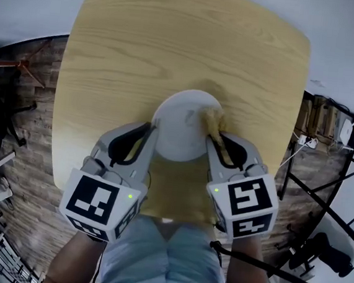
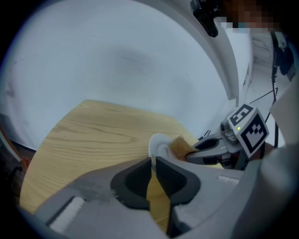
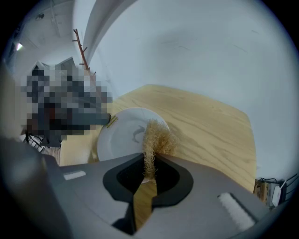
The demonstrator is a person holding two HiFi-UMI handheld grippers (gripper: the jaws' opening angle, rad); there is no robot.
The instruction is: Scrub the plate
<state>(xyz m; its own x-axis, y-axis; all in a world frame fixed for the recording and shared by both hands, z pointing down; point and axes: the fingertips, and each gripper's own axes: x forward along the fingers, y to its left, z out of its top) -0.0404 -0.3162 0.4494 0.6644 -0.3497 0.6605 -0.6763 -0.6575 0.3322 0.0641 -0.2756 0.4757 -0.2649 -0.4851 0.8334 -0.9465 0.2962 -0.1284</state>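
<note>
My L tool was pinched tight on the left rim of the white plate, which sat on the wood desk near its front edge. R tool was clamped on a golden wire scrubber, w/ the wad touching the plate's right side.

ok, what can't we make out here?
Right gripper view: marking on the plate, too small to read.
Left gripper view: most of the plate, behind the body of the left hand-held gripper.
Head view: where the scrubber meets the plate, covered by the scrubber itself.
</note>
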